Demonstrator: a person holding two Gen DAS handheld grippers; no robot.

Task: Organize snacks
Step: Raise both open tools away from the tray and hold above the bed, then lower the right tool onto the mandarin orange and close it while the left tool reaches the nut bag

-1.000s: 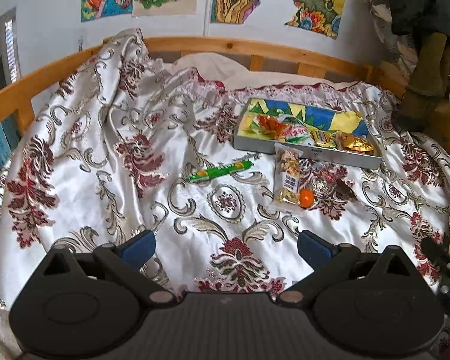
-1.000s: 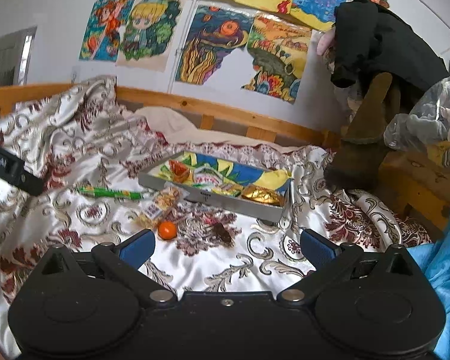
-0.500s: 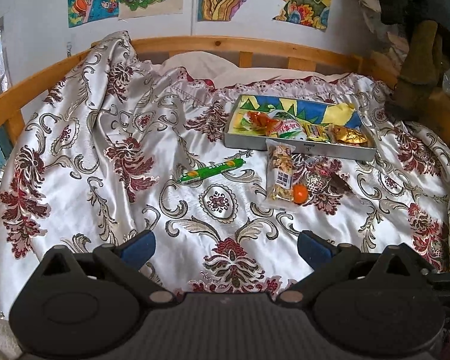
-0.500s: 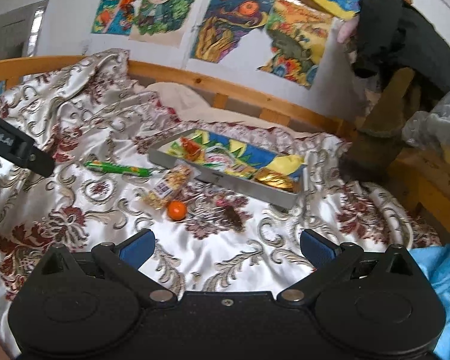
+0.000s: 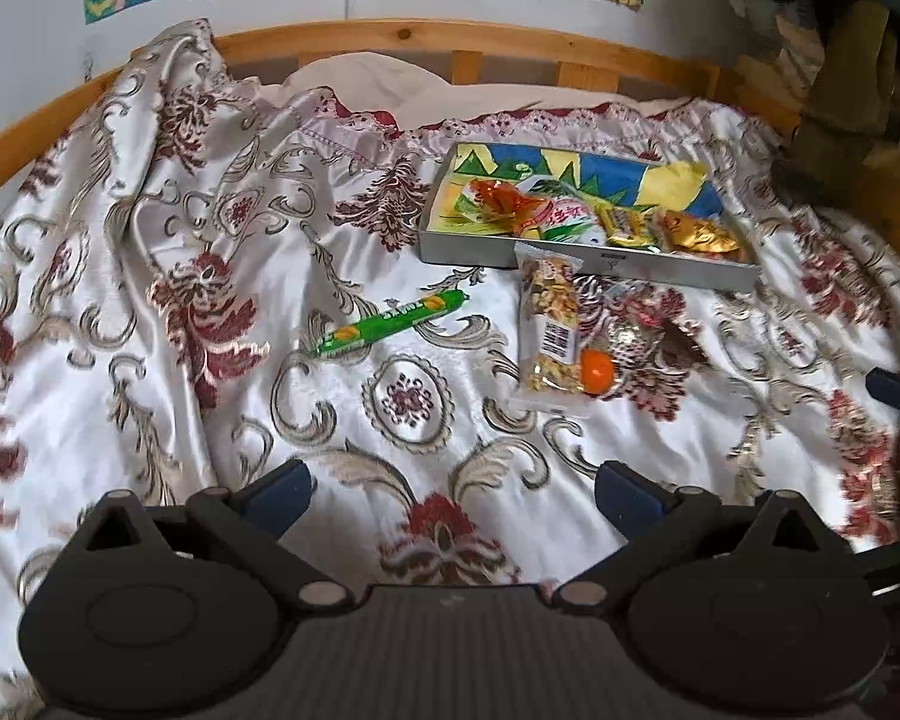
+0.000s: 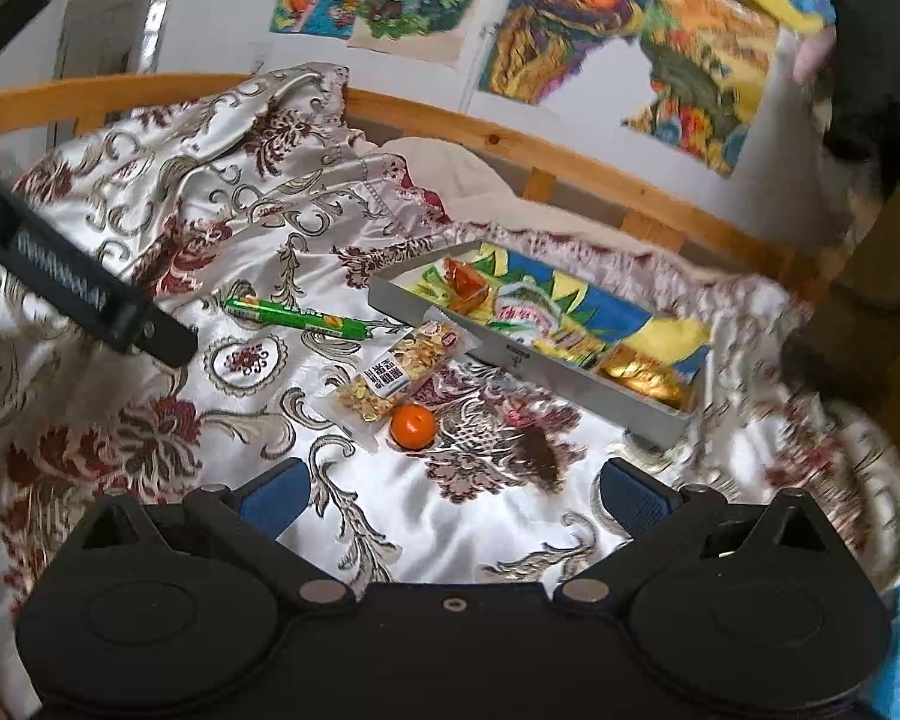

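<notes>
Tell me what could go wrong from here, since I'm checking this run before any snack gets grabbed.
The small orange fruit touches the clear nut packet; grabbing either may set the fruit rolling on the slick satin bedspread. The packet's end leans on the gray tray's front wall, so it could snag. Both the left gripper and the right gripper are open and empty.
</notes>
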